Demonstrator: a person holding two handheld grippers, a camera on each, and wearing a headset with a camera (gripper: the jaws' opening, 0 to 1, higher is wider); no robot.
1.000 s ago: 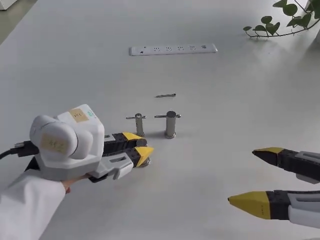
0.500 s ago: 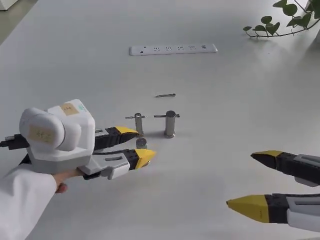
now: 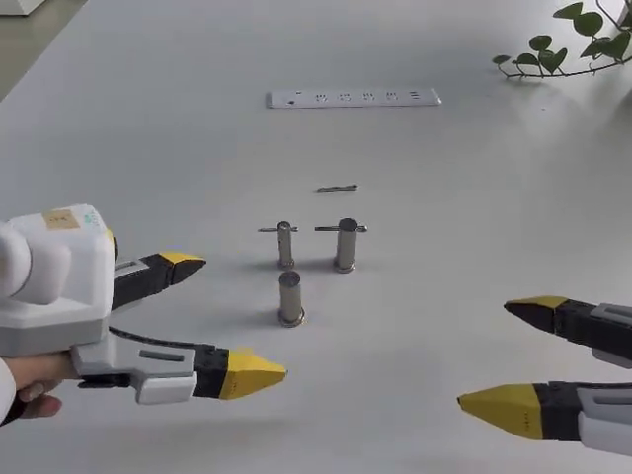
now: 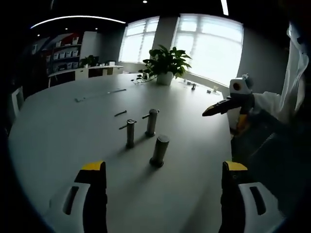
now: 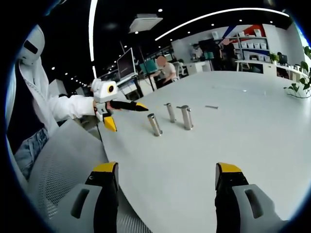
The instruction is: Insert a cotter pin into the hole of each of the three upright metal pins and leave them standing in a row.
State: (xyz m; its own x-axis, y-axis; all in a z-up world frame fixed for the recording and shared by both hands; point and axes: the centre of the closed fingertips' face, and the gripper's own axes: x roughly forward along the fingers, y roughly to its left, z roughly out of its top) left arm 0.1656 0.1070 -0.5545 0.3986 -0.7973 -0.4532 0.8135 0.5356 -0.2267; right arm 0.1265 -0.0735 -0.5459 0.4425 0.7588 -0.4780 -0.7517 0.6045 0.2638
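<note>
- Bare metal pin (image 3: 289, 297): upright, 6 o'clock of fitted pin (image 3: 285, 244), awaiting cotter.
- Loose cotter pin (image 3: 337, 188): flat, 12 o'clock, probably meant for it.
- Left gripper (image 3: 225, 316), right gripper (image 3: 491, 353): jaws apart, empty, free to fetch.

No legible text, label, brand or number anywhere.

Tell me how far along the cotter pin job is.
Done: the rear left pin and rear right pin each carry a cotter pin. In hand: nothing; the left gripper and right gripper are open. Remaining: the loose cotter pin into the front pin, which stands outside their row.
</note>
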